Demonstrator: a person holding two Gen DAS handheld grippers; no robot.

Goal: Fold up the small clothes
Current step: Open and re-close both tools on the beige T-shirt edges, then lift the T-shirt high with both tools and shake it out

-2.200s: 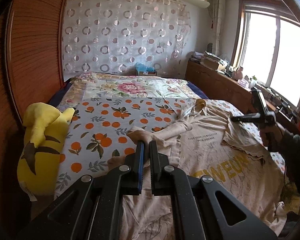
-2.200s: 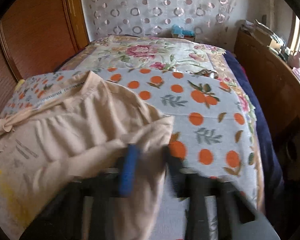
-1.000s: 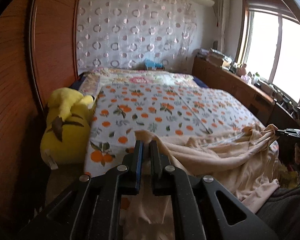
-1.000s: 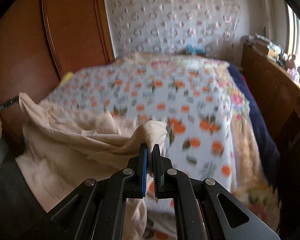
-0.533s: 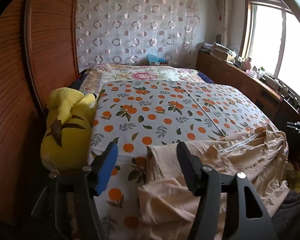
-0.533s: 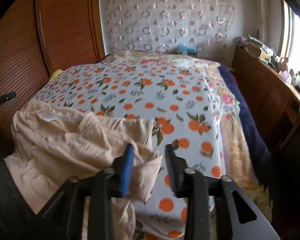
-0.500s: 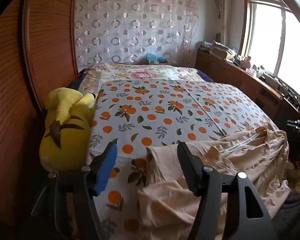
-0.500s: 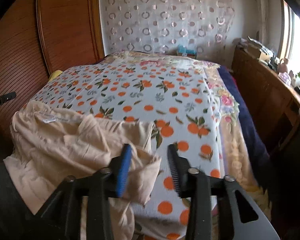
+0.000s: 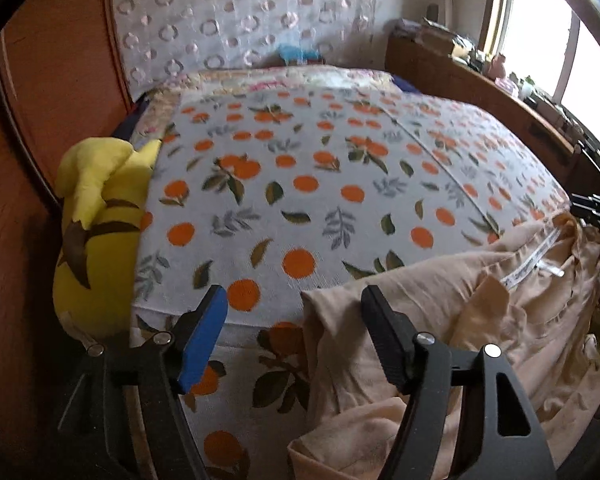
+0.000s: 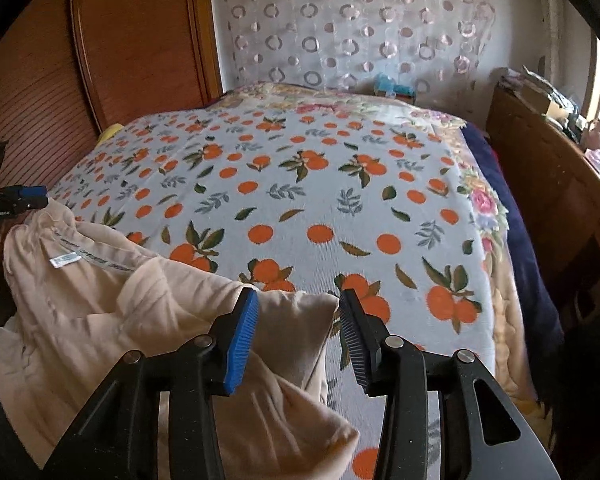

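Observation:
A crumpled beige garment [image 9: 480, 320] lies heaped on the near edge of the orange-print bedspread [image 9: 300, 200] and hangs over the front. My left gripper [image 9: 294, 306] hovers over its left corner. Its jaws are opening, and the cloth corner lies loose between them, near the black finger, with no pad pressing it. In the right wrist view the same garment [image 10: 100, 312] fills the lower left. My right gripper [image 10: 299, 300] stands open around the garment's right corner without pinching it. Each gripper shows small at the other view's edge: the right gripper [image 9: 592, 208] and the left gripper [image 10: 20, 196].
A yellow plush toy [image 9: 100, 220] leans between the bed's left side and a wooden wardrobe [image 9: 40, 100]. A dark blue blanket [image 10: 516, 240] hangs down the bed's right side beside a wooden sideboard [image 10: 560, 200] with clutter. Most of the bedspread [image 10: 300, 200] beyond the garment is bare.
Both grippers were shut on the garment's corners a second ago. Both have opened and let go, and the garment has settled in a heap at the near bed edge. Both hands moved lower.

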